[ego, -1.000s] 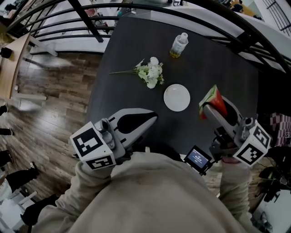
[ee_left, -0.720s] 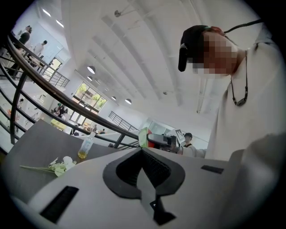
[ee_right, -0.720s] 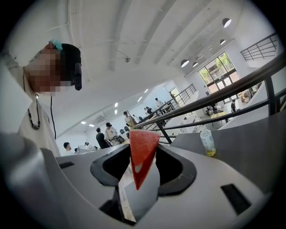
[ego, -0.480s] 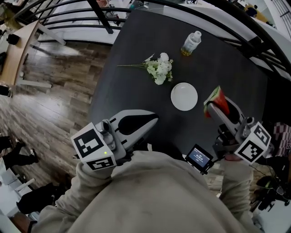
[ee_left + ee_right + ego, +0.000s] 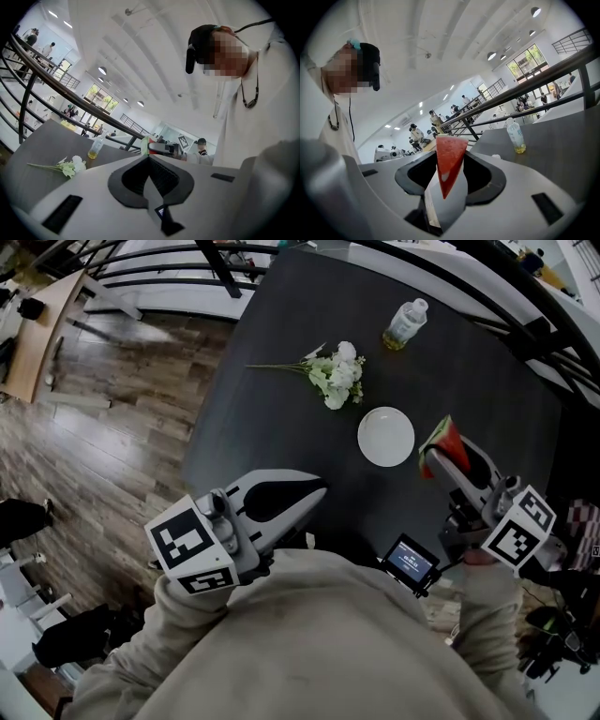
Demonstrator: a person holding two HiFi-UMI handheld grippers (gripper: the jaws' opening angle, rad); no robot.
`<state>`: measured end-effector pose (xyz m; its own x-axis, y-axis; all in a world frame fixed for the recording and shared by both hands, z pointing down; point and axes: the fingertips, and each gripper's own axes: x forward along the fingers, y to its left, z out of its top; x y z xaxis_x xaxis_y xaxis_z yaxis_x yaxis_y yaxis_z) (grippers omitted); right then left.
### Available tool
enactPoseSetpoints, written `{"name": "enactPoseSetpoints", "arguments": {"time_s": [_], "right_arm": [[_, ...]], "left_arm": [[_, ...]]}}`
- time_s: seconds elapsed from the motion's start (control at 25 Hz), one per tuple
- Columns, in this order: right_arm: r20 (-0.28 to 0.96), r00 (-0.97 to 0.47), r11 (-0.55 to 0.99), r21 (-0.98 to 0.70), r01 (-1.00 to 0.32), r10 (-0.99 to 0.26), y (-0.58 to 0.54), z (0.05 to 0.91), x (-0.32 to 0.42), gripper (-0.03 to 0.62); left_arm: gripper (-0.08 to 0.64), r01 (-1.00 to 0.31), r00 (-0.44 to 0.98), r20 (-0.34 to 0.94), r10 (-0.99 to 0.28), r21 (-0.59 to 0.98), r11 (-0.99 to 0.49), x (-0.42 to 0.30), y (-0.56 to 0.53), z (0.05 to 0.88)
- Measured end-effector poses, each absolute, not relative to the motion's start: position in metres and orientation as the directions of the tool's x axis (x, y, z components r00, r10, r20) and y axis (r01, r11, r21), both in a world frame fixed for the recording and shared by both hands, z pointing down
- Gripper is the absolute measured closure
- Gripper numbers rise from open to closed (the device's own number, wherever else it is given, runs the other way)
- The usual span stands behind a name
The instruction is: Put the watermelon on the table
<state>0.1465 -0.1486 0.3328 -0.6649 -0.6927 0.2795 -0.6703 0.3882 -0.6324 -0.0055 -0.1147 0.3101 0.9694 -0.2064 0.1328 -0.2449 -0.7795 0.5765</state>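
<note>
The right gripper (image 5: 446, 192) has its jaws closed on a red watermelon (image 5: 449, 161) wedge, point downward. Beyond, a bottle (image 5: 516, 136) of yellowish liquid stands upright near the far edge of the dark table (image 5: 565, 140), before a railing (image 5: 543, 75).

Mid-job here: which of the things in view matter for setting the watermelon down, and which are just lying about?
Job in hand: watermelon slice, clamped in the right tool; dark table, where it goes.
Lying about: white plate; flowers; bottle; left tool, shut on nothing.
</note>
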Motion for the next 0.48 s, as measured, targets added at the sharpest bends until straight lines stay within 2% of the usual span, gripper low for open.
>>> {"name": "enactPoseSetpoints", "arguments": {"time_s": [0.48], "right_arm": [[0.316, -0.684, 0.366, -0.659, -0.657, -0.658, -0.155, 0.369, 0.144, 0.399]], "left_arm": [[0.557, -0.273, 0.962, 0.163, -0.219, 0.594, -0.757, -0.011, -0.113, 0.322]]}}
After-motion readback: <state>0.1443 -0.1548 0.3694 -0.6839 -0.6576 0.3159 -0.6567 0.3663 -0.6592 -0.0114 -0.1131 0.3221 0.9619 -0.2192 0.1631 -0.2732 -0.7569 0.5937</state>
